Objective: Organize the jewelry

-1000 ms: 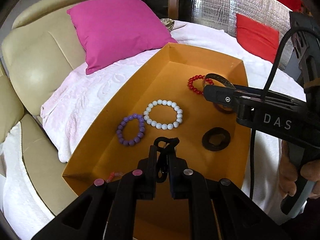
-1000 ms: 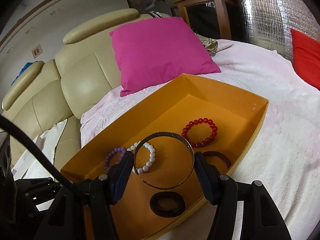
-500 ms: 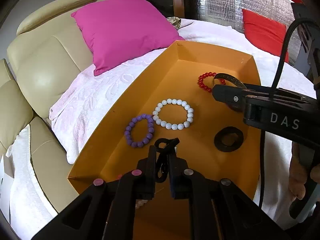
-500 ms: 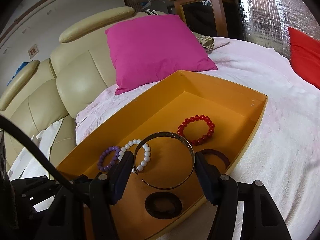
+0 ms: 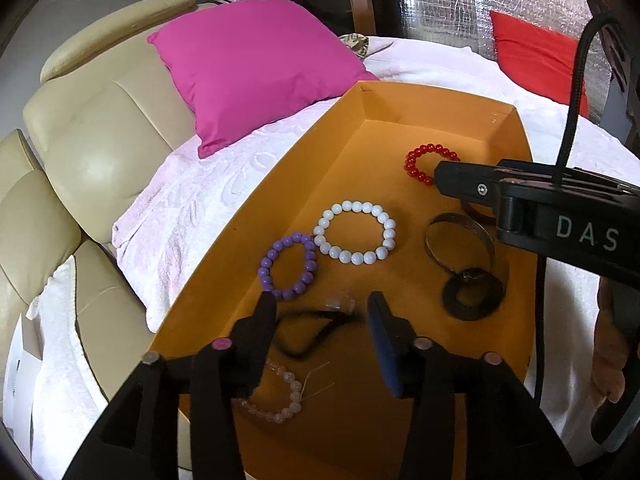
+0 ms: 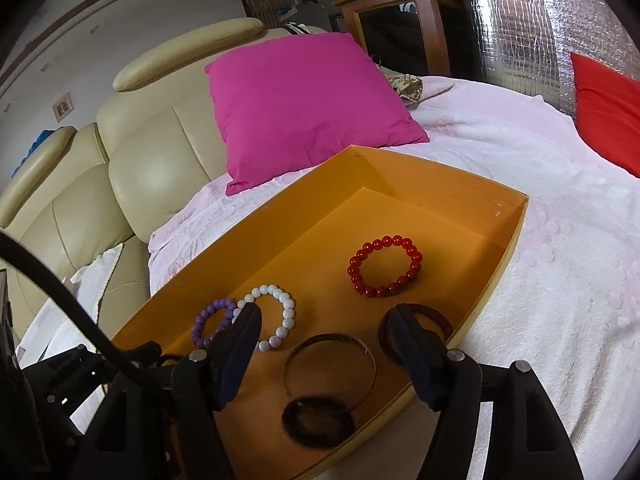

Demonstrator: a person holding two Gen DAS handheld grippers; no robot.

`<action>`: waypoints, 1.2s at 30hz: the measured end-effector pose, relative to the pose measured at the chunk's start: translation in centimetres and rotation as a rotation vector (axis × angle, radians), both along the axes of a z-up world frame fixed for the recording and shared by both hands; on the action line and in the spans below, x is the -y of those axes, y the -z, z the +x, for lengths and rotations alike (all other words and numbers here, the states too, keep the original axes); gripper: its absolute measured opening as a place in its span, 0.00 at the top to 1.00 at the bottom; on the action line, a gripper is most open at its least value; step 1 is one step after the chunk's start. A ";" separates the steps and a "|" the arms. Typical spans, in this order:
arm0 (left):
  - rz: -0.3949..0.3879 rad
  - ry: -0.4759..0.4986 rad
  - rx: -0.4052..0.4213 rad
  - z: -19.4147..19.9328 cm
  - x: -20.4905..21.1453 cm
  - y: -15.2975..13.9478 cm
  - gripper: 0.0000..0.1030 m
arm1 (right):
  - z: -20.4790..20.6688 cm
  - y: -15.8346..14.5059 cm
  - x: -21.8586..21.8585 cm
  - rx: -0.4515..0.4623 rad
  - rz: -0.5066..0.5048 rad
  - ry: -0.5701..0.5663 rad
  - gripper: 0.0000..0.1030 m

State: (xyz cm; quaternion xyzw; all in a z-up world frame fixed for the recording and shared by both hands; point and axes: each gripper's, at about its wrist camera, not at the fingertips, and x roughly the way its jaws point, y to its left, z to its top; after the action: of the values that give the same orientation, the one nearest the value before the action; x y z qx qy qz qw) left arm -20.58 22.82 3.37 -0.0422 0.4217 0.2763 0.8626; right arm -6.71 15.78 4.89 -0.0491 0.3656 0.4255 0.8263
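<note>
Jaws spread on both: left gripper (image 5: 322,312) over black cord (image 5: 304,330), right gripper (image 6: 324,334) over metal bangle (image 6: 330,364). Both pieces lie loose in orange tray (image 6: 440,184) beside purple (image 5: 287,266), white (image 5: 355,232), red bracelets (image 6: 385,266).

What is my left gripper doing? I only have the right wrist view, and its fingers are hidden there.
Observer: The left gripper is open. A black cord lies on the box floor between its fingers, not gripped.
Operator: Anything else at that end of the box?
Observer: Yes, a pale pink bead bracelet lies right beside the cord, partly under the left finger.
Operator: Is the purple bracelet clear of that finger?
Observer: Barely. The purple bracelet lies right at the tip of the left finger; I cannot tell if they touch.
</note>
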 end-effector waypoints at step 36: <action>0.291 -0.129 0.231 -7.2 4.9 -14.6 0.18 | -11.4 -12.4 15.1 0.169 0.195 0.255 0.27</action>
State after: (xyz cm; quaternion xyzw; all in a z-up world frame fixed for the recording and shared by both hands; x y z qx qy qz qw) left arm -27.73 17.95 18.01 0.0246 0.2719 0.3821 0.8829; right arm -18.09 0.69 17.28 0.0427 0.2552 0.3452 0.9022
